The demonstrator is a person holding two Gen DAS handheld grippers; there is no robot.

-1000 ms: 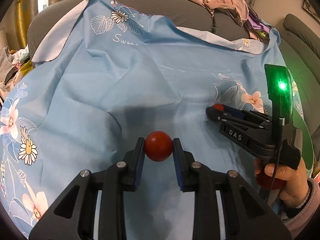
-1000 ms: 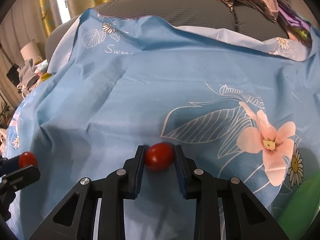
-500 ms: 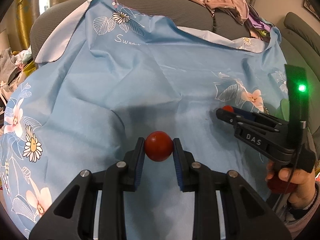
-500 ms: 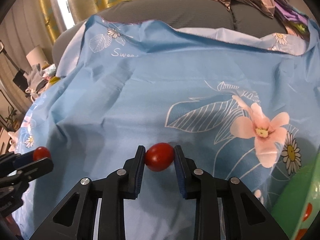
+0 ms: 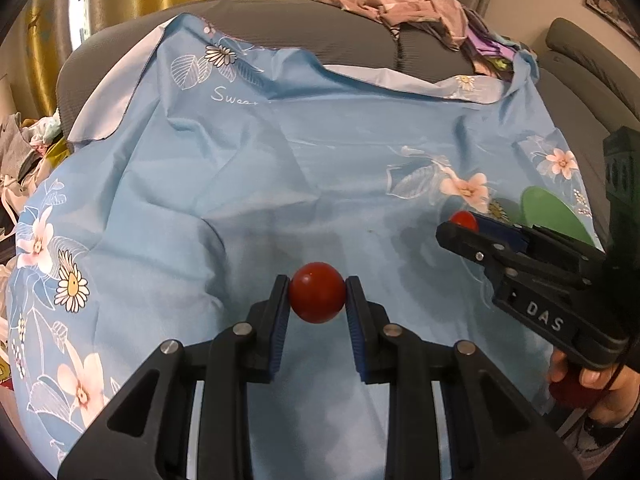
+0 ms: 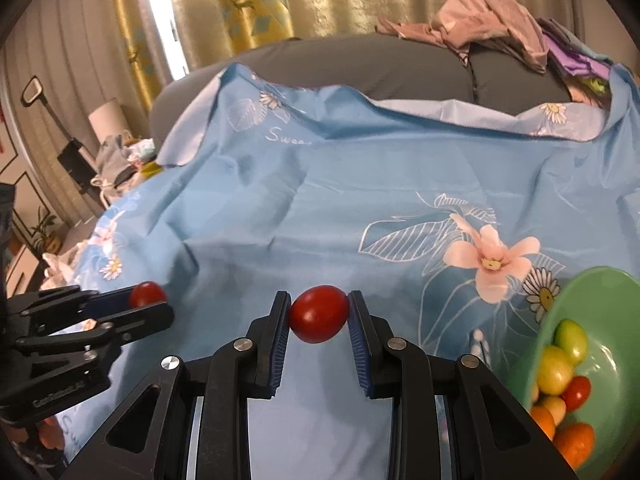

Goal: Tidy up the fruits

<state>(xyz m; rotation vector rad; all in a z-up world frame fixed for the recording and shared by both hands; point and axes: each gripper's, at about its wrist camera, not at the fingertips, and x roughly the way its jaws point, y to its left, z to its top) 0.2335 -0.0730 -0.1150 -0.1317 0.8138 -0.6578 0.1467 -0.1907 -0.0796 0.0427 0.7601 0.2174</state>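
1. The left gripper (image 5: 317, 298) pinches a round red tomato (image 5: 317, 297) between its two blue pads, up above the blue flowered cloth (image 5: 280, 184).
2. The right gripper (image 6: 319, 314) pinches a second red tomato (image 6: 319, 313) the same way, also off the cloth.
3. So two tomatoes are held, one in each gripper.
4. The green bowl (image 6: 576, 292) sits at the right edge of the cloth, near the right gripper. I count about seven little fruits in it: yellow, orange and red ones. Some may be hidden.
5. These tomatoes look small, light, smooth and a bit slippery. I think they would squash or burst if squeezed hard.
6. Holding them at the fat middle, softly, looks best.
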